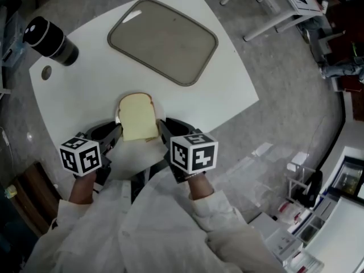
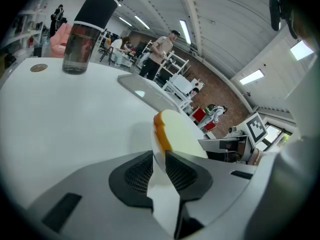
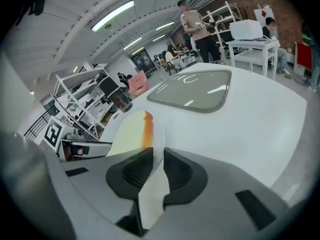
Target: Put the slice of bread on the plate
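Centrally, low in the head view, the slice of bread (image 1: 138,117) is shown lying flat on the plate (image 1: 128,157), between the two grippers. The plate's rim is clamped by the left gripper (image 1: 115,134) at the slice's left and by the right gripper (image 1: 164,131) at its right. In each gripper view the jaws are closed on the thin white rim, with the bread just beyond the pads. Both forearms, in white sleeves (image 1: 165,226), are extended side by side from the frame's lower edge. The plate is held at the lower edge of the white table (image 1: 85,95); whether it is lifted cannot be told.
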Action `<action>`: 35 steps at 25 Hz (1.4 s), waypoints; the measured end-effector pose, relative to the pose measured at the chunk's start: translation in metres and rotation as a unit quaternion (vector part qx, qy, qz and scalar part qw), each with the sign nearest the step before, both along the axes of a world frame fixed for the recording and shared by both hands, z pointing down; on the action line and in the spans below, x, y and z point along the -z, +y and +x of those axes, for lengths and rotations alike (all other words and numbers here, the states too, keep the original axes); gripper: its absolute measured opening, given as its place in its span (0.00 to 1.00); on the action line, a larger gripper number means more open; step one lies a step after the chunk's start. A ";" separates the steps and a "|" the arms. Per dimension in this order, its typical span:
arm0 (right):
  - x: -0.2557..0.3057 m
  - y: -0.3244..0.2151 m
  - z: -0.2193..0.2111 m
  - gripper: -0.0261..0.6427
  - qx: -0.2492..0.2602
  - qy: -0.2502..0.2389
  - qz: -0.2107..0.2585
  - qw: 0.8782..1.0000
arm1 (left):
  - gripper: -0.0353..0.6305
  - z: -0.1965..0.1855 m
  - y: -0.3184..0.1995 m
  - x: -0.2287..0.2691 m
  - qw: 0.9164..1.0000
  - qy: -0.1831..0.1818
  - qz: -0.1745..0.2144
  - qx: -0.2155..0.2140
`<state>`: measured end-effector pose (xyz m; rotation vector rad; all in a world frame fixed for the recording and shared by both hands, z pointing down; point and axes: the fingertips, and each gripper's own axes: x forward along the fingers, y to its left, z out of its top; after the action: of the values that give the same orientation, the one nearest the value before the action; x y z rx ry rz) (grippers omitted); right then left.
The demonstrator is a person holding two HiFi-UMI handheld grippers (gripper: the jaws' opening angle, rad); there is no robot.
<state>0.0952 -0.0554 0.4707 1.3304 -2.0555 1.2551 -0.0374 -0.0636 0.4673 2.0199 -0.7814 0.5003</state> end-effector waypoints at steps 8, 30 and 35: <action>0.006 -0.074 0.050 0.15 0.035 -0.012 0.010 0.999 | 0.18 0.050 -0.064 0.006 0.999 -0.009 0.018 0.037; 0.007 -0.251 0.099 0.14 0.041 -0.015 0.042 0.998 | 0.18 0.099 -0.230 0.005 0.994 -0.040 0.071 0.077; 0.001 -0.262 0.109 0.14 0.040 -0.001 0.040 0.998 | 0.18 0.109 -0.246 0.000 0.993 -0.069 0.081 0.053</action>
<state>0.2042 -0.3178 0.4697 1.2686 -2.1588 1.1499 0.0712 -0.3091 0.4671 2.0956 -1.0379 0.5322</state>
